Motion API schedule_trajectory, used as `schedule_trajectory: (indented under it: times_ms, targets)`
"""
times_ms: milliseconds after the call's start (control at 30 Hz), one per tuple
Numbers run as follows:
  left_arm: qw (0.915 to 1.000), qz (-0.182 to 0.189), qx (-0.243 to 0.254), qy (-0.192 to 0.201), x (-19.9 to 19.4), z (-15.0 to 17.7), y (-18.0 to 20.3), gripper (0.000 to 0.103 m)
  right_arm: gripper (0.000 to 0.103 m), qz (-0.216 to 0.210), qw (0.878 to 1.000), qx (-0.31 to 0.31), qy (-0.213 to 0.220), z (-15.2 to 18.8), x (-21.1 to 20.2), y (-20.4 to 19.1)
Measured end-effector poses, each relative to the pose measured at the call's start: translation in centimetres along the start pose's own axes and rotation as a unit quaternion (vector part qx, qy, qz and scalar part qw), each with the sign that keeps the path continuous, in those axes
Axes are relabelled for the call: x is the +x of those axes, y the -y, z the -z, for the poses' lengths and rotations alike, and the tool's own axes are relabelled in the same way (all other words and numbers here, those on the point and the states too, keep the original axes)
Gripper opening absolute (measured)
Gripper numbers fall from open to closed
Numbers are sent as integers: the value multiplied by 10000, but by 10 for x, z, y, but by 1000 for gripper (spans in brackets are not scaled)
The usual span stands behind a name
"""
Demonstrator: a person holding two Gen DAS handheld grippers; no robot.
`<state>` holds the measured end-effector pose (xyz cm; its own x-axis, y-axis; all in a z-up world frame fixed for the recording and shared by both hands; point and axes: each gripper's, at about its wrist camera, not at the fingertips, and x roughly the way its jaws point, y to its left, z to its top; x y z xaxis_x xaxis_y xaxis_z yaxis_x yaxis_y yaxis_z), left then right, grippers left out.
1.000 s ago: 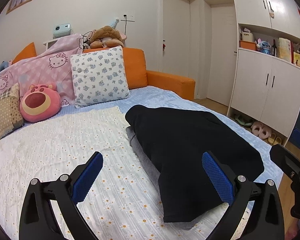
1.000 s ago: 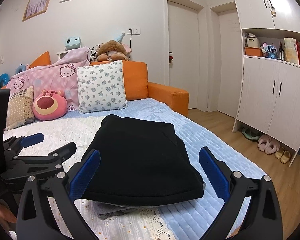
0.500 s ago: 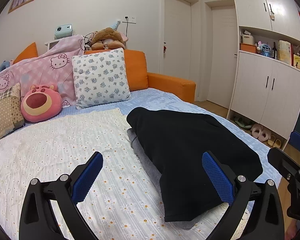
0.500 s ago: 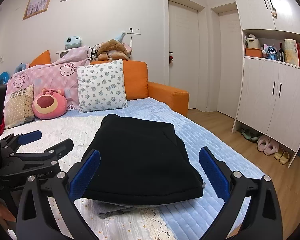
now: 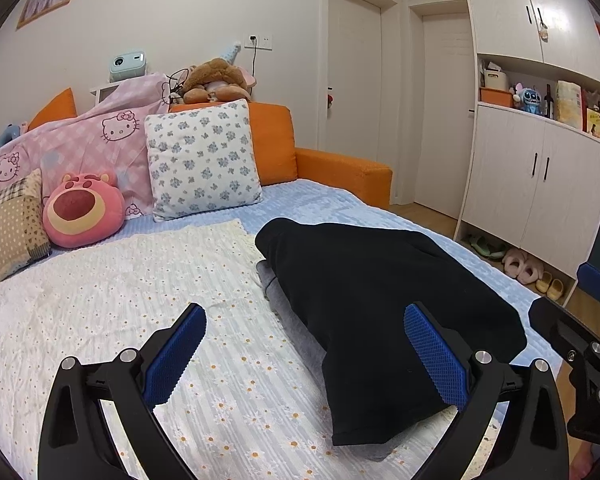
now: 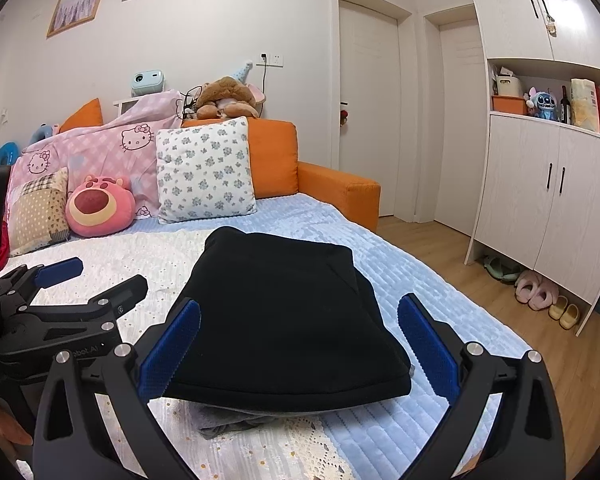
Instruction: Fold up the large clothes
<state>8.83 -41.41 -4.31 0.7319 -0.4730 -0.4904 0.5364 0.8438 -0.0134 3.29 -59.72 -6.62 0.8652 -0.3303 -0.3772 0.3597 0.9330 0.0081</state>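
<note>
Both claws stand wide open and hold nothing: the left gripper (image 5: pixel 304 344) and the right gripper (image 6: pixel 299 338) each show their blue pads spread far apart with only air between them. Over the last second almost nothing has changed on the bed. The black garment (image 6: pixel 284 316) keeps the same compact, folded shape, and the two wrist views have only drifted slightly, the left one rising a touch so that more of the wall comes into view. That stillness, with both claws empty, suggests the fold on this piece is finished or nearly so, and that the person is pausing over it rather than working it.

The black garment (image 5: pixel 384 312) lies on the right half of the bed, partly on the white daisy-print cover (image 5: pixel 120 300) and partly on the blue quilted sheet (image 6: pixel 420 280). A grey garment (image 6: pixel 228 420) peeks out from under its near edge, so the black piece seems to rest on top of other clothing. From the right claw it sits straight ahead, its near hem lying between the two pads but below and apart from them. From the left claw it lies ahead and to the right, behind the right-hand pad, not touched. The left gripper shows at the left of the right wrist view (image 6: pixel 76 300), beside the garment, not on it.
</note>
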Motion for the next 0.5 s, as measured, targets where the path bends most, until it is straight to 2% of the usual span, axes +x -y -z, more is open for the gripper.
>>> schedule_trajectory:
  times_ms: [500]
  targets:
    - [10000,-15,-19,41,0,-2,0,101,98,8,10000,22,5,5,1,2]
